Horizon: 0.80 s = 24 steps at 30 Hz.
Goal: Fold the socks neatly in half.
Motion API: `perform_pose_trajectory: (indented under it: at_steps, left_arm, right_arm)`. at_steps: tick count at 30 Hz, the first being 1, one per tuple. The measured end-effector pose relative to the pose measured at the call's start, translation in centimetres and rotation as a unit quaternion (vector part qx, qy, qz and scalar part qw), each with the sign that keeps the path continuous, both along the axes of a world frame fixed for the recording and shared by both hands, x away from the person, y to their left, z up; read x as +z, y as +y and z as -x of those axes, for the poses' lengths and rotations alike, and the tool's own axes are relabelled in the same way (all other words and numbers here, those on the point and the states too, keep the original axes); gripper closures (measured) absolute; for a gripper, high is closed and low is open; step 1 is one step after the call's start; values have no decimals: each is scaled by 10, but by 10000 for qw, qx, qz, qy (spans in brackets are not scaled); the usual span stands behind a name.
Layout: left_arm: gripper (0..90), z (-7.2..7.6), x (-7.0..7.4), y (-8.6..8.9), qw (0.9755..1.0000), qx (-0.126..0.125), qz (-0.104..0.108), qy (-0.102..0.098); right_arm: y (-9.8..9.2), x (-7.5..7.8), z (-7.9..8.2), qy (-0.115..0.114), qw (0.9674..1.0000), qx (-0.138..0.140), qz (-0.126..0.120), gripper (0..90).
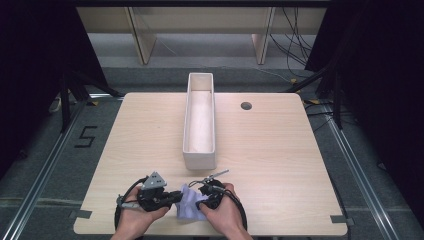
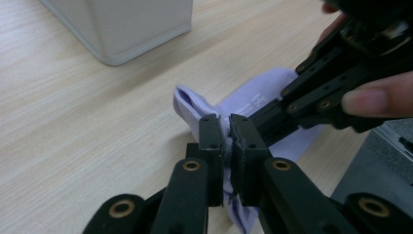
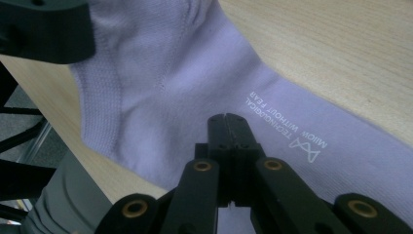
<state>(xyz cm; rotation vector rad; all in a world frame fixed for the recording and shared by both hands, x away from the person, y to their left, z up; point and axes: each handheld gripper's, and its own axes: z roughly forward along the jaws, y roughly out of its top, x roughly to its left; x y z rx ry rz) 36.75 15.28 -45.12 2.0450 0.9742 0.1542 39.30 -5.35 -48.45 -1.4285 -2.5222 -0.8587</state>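
A lavender sock (image 1: 189,204) with white lettering lies near the table's front edge, between the person's two hands. My left gripper (image 1: 176,196) comes in from the left and is shut on a fold of the sock (image 2: 253,97); the fabric shows pinched between its pads (image 2: 226,129). My right gripper (image 1: 202,196) reaches in from the right, its jaws pressed together (image 3: 226,119) right over the sock (image 3: 170,83), next to the lettering. No cloth shows between the right jaws. In the left gripper view the right gripper (image 2: 260,114) lies across the sock close to my left jaws.
A long white open box (image 1: 199,156) stands lengthwise in the middle of the wooden table (image 1: 280,160), just beyond the sock; its near corner (image 2: 136,29) is close. A dark round hole (image 1: 246,105) sits at the back right. The table's front edge is right beside the hands.
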Motion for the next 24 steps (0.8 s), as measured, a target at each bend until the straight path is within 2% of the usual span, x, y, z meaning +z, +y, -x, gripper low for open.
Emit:
perform_pose_trajectory:
  at_steps: [2,5,6,8,9,12,13,14,15,16,18,19,20,22,23,24]
  left_arm:
    - [839,0,3,-1,10000,-22,13,-30]
    - [839,1,7,-5,9999,-108,81,-27]
    - [839,2,9,-9,9998,-97,182,-43]
    - [839,2,11,-9,9998,-167,136,-48]
    - [839,3,12,-12,9997,-118,206,-40]
    - [839,2,13,-15,9996,-233,136,-41]
    - [839,1,13,-16,9995,-275,121,-27]
    - [838,1,12,-17,9997,-204,149,-16]
    - [838,1,11,-17,9997,-192,151,-1]
    - [838,0,10,-17,9998,-188,90,-5]
    - [838,0,10,-15,9997,-236,21,17]
    - [838,0,11,-14,9997,-244,-25,1]
    - [838,0,11,-14,9997,-244,-25,1]
    - [838,0,12,-14,9997,-252,-7,-13]
    - [838,1,11,-15,9998,-216,38,-25]
    - [838,1,12,-16,9998,-179,73,-11]
  right_arm:
    - [0,-2,-2,-147,9998,108,-10,900]
    - [2,-2,-2,-62,10000,43,-47,900]
    - [4,-3,-1,-19,9999,-3,-100,900]
    - [5,-3,-1,-9,9999,6,-117,900]
    - [7,-2,0,93,9998,-99,-123,900]
    - [8,-4,0,122,9997,-97,-183,899]
    - [8,-5,-1,32,9997,10,-249,892]
    - [8,-6,-1,-64,9995,90,-284,879]
    - [6,-5,-1,-45,9994,121,-322,868]
    - [4,-3,-1,-103,9993,157,-315,864]
    - [-3,9,2,-9,9994,-86,-334,851]
    - [-17,22,0,-120,9992,-225,-297,825]
    - [-17,22,0,-120,9992,-225,-297,825]
    - [-34,31,-3,-261,9989,-334,-183,783]
    - [-41,34,-3,-158,9985,-502,-159,750]
    - [-50,34,-5,-333,9984,-464,35,708]
